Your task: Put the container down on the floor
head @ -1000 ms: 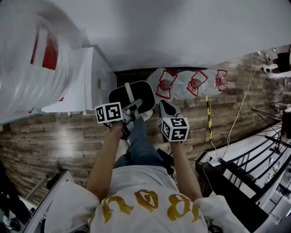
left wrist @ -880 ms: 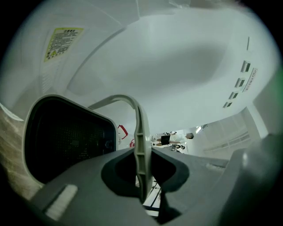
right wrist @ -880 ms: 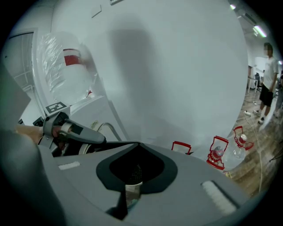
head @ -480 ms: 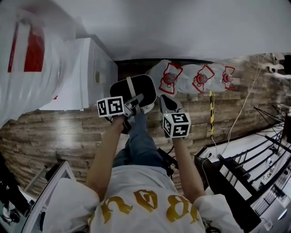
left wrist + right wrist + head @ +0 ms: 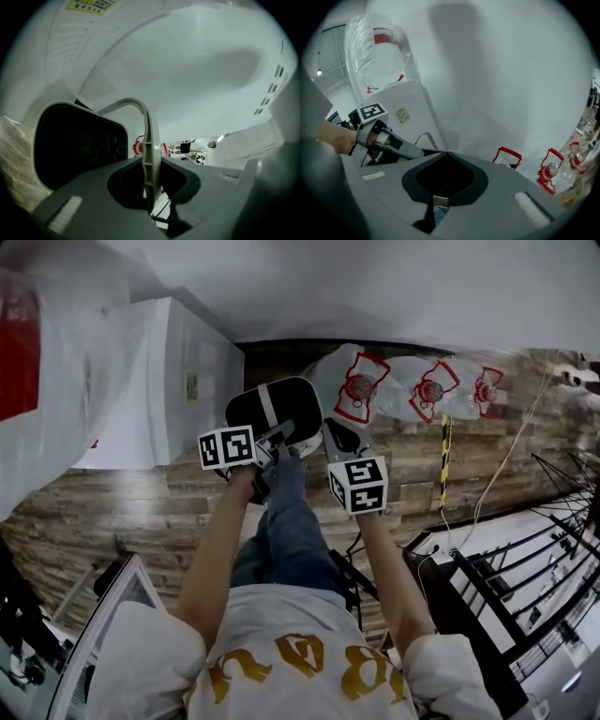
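Note:
A black container (image 5: 281,405) with a grey bail handle (image 5: 266,424) hangs in front of the person, above the wood floor (image 5: 122,512). My left gripper (image 5: 279,448) is shut on that handle, which runs as a grey strip (image 5: 149,140) between the jaws, with the dark container (image 5: 79,150) to its left. My right gripper (image 5: 330,435) is at the container's right edge. Its jaws meet at their tips (image 5: 446,153), with the black container showing right behind them. From there I also see the left gripper (image 5: 416,151) on the handle (image 5: 423,137).
A white cabinet (image 5: 159,381) stands to the left under a big plastic-wrapped bottle (image 5: 47,362). Several wrapped water bottles with red labels (image 5: 417,390) lie along the white wall. A black metal rack (image 5: 525,568), cables and a yellow-black strip (image 5: 444,465) are to the right.
Both grippers and the container have kept their hold and place relative to each other. The view has shifted a little, and the right gripper's marker cube sits slightly higher.

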{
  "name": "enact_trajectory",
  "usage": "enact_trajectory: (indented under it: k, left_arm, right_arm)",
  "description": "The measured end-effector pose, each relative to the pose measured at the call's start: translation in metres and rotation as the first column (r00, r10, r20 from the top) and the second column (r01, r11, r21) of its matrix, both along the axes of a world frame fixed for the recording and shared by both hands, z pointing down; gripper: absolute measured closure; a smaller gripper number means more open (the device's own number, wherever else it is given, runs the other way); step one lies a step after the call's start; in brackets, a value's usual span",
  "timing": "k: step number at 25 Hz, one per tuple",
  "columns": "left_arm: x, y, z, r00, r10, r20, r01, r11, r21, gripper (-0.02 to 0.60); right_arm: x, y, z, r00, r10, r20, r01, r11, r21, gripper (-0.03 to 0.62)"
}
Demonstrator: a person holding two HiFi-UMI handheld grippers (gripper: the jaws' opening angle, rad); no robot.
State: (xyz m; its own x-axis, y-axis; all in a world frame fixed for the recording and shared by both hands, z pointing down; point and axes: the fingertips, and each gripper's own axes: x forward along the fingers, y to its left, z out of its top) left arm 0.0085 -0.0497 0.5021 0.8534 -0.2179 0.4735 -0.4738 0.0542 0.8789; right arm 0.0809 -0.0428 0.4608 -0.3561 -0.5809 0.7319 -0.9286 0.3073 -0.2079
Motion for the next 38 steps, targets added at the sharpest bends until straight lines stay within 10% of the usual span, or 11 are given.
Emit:
enact_trajectory:
  k: [38]
  left_arm:
    - [-0.021,0.001,0.172,0.989,0.009,0.15,0.0,0.998,-0.057,0.535]
  right_arm:
    - [-0.032,0.007,0.166,0.995,-0.053,0.082,0.063,0.989,-0.131,0.566]
